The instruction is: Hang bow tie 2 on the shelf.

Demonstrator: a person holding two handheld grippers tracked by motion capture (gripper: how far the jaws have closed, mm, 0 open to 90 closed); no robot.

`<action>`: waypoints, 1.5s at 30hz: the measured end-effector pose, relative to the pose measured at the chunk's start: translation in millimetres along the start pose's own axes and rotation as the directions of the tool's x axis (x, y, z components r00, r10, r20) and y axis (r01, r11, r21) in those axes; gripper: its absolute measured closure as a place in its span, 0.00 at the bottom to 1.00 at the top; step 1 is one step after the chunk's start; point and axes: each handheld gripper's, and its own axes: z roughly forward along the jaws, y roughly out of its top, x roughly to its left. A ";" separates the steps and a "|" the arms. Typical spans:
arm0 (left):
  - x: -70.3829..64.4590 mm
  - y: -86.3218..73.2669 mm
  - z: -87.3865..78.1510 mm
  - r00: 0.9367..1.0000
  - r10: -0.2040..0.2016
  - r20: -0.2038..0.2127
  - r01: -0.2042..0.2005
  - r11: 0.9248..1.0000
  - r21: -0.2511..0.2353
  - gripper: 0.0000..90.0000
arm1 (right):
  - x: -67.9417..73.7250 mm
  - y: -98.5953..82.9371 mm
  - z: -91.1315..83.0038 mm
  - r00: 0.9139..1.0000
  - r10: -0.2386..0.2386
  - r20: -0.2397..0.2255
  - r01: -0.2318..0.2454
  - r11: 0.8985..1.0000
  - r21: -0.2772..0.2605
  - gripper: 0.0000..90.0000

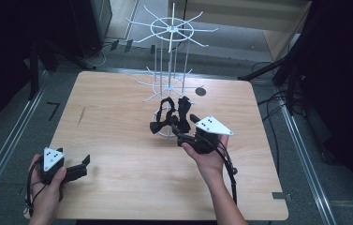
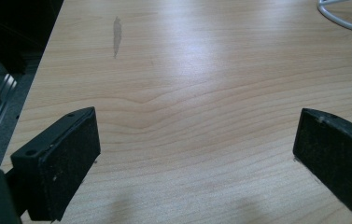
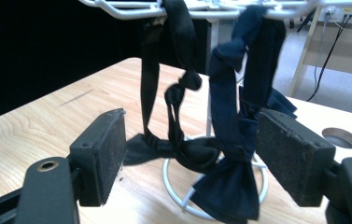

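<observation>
Two bow ties hang from the lower arms of the white wire rack (image 1: 169, 61) near the middle of the table (image 1: 118, 140). The black bow tie (image 3: 178, 140) has a thin strap with a knot partway down; its bow rests low, just above the rack's ring base, lying roughly level. The navy bow tie (image 3: 232, 182) (a shade bluer in the right gripper view) hangs beside it, its twisted strap running top to bottom and its bow flaring downward. The right gripper (image 3: 190, 154) stands with jaws apart, the two ties between them and beyond the pads. The left gripper (image 2: 194, 154) waits at the table's near left edge, jaws wide apart over bare wood.
</observation>
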 end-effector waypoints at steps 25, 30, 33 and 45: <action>-1.0 0.1 0.1 1.000 0.001 0.002 -0.001 1.000 0.007 0.01 | -43.0 -42.4 -44.0 0.996 0.057 0.066 -0.059 0.997 0.039 0.25; -1.1 0.1 0.1 1.000 0.004 0.001 -0.004 1.000 0.007 0.01 | -50.4 -52.3 -51.8 0.994 0.061 0.091 -0.066 0.997 0.051 0.25; -1.2 0.1 0.1 1.000 0.004 0.001 -0.004 1.000 0.006 0.01 | -52.7 -55.1 -55.2 0.993 0.061 0.097 -0.066 0.996 0.055 0.25; -1.4 0.1 0.0 1.000 0.005 0.000 -0.005 1.000 0.006 0.01 | -78.0 -81.0 -78.9 0.987 0.106 0.118 -0.115 0.991 0.067 0.21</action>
